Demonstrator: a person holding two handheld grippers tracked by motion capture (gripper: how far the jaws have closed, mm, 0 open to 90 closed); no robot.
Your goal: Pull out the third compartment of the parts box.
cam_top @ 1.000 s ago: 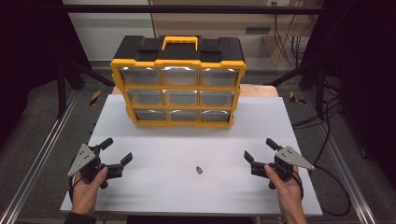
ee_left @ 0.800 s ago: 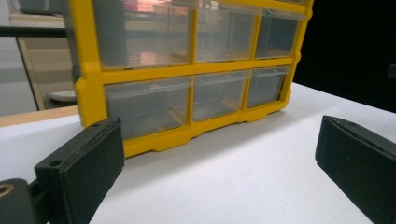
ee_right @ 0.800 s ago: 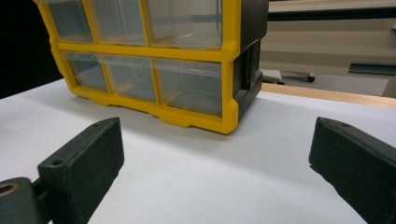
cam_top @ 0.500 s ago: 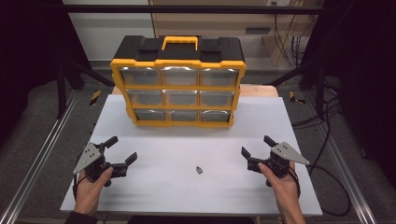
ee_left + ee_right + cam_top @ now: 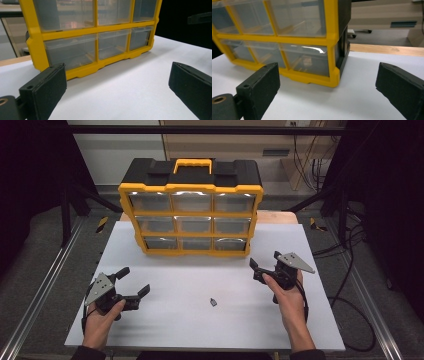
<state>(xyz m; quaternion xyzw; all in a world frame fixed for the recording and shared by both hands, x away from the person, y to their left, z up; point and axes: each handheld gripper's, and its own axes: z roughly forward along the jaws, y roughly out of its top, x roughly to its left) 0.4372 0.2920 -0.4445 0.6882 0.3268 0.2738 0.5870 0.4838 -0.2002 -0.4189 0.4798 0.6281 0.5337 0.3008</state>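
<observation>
A white table top [image 5: 200, 330] sits in the middle of the frame. Black cables [image 5: 302, 164] hang at the upper right. A grey metal rail [image 5: 39, 295] runs down the left side.

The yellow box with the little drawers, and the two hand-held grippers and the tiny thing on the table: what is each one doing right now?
Yellow box: standing upright, all nine clear drawers pushed in.
Carry handle: lying flat on top of the box.
Left hand-held gripper: jaws wide open, holding nothing.
Right hand-held gripper: jaws wide open, holding nothing, close to the box's bottom corner.
Small dark piece: lying loose on the white table, untouched.
</observation>
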